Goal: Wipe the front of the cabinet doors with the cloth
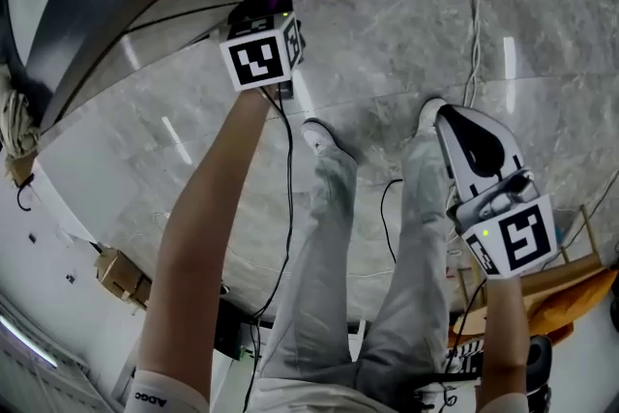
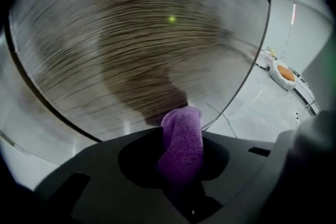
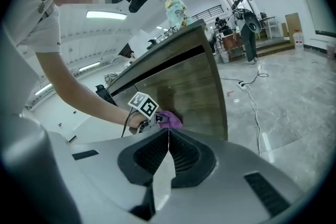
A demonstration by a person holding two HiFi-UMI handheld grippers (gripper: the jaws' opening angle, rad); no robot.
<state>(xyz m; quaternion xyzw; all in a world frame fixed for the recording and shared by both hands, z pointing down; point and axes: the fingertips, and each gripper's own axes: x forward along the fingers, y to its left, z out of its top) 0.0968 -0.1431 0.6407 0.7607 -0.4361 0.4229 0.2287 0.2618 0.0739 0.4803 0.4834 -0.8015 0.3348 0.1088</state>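
Lettering that appears to read "ADCC" is seen on a white garment edge [image 1: 155,397] nearest the camera. The right claw [image 3: 168,131] is held closed and empty beside the person's legs [image 1: 329,285]. Farther out, the purple cloth [image 2: 182,136] is clamped in the left claw [image 2: 181,162] and pressed against the wood-grain cabinet door [image 2: 131,44].

Cloth [image 2: 182,128]: purple, fuzzy nap, microfibre look, matt. Cabinet door [image 2: 131,44]: brown wood grain, smooth, slight sheen with some glare. Floor [image 1: 406,44]: grey marble-look stone, polished, mirrors the ceiling lights. Left tongs [image 2: 181,162]: dark matt plastic shell. Right tongs [image 3: 168,136]: grey matt plastic shell, black pads [image 3: 184,157] with fine ribbed texture.
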